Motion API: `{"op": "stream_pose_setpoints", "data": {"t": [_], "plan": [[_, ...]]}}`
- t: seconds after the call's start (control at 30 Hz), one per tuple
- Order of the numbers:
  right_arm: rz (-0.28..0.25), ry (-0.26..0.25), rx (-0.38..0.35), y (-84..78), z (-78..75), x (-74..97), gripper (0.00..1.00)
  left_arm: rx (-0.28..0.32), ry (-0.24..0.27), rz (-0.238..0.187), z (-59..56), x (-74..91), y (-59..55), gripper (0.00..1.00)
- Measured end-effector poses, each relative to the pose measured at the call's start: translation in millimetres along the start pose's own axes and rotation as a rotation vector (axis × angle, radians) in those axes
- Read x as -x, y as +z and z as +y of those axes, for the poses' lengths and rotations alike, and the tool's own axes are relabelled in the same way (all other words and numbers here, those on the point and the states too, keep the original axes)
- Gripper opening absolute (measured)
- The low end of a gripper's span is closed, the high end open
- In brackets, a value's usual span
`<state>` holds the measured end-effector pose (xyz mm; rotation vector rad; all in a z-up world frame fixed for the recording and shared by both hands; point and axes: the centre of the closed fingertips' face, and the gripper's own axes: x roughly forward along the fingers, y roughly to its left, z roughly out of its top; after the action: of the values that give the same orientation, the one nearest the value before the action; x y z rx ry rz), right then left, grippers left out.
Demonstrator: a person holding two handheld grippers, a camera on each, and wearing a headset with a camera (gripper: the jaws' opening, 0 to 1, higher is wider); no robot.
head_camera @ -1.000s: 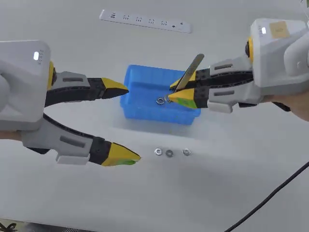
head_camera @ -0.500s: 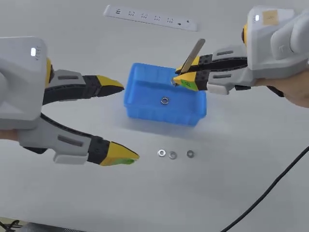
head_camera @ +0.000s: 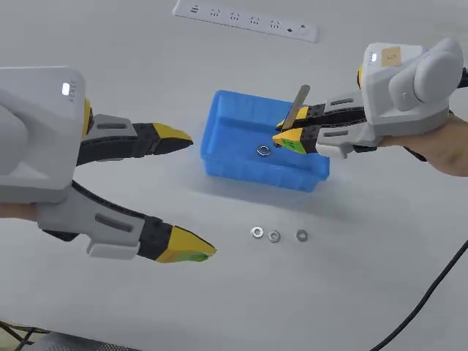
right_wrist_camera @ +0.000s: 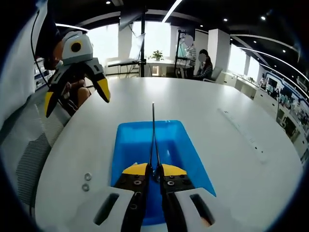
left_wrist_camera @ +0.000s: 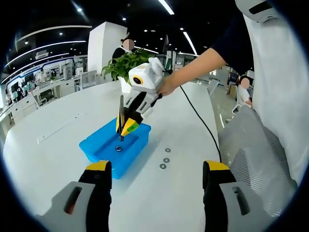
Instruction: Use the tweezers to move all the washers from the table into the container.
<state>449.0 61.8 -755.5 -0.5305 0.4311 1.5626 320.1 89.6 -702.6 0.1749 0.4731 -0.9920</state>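
Since a second ago, thin metal tweezers (head_camera: 300, 101) lifted off one silver washer (head_camera: 263, 151), left lying in blue plastic container (head_camera: 219, 164). Left gripper (head_camera: 197, 194) spread wide, level, beside container's left end. Three more washers (head_camera: 274, 235) on white worktop (head_camera: 351, 292). Right gripper (head_camera: 281, 136) clenched on tweezers above container's right end.

container (head_camera: 248, 175): blue open rectangular tub, upright on the table. one washer (head_camera: 264, 151) lies flat on its floor, near the middle. three more washers (head_camera: 274, 236), small silver rings, lie flat in a short row on the table, near the container's long wall on the person's side, close together and not touching the wall. tweezers (head_camera: 297, 108): slim metal, arms pressed together, clamped in the right gripper (head_camera: 279, 137), tilted, lower end over the container's inside, close to the washer there.
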Motion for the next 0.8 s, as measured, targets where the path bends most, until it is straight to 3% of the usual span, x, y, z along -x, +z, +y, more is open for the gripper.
{"op": "stream_pose_setpoints", "data": {"t": [0.8], "plan": [[0.029,-0.004,-0.02,-13.9,0.6,-5.2,0.1,0.037,-0.003,0.001,-4.1,-6.5,-5.2,0.81]]}}
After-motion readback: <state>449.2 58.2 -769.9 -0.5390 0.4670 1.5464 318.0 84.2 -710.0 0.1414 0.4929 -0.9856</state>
